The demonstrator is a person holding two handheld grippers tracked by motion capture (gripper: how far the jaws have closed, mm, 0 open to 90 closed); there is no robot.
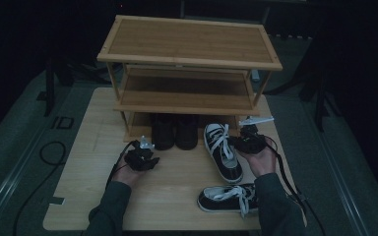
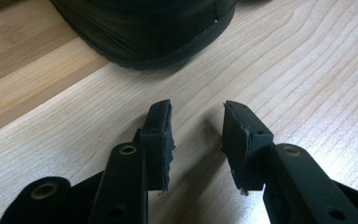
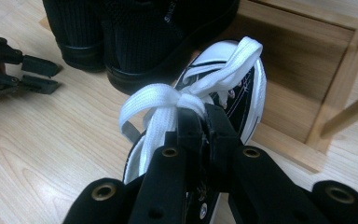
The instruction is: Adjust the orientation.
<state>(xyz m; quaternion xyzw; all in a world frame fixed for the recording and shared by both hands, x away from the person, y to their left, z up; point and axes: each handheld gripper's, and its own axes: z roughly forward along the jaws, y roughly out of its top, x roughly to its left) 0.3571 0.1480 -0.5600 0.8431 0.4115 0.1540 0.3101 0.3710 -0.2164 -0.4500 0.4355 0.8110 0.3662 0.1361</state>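
A black-and-white sneaker stands on the wooden table, toe pointing at the bamboo shoe rack. My right gripper is shut on it at the opening. In the right gripper view the jaws pinch the sneaker just behind the white lace bow. The second sneaker lies sideways near the table's front edge. My left gripper stands open and empty over the table, just short of the black boots. In its own view the left gripper faces a black boot.
The pair of black boots stands on the rack's bottom shelf, left of the held sneaker. The left gripper shows far off in the right gripper view. The rack's two upper shelves carry nothing. Cables trail off the table on both sides.
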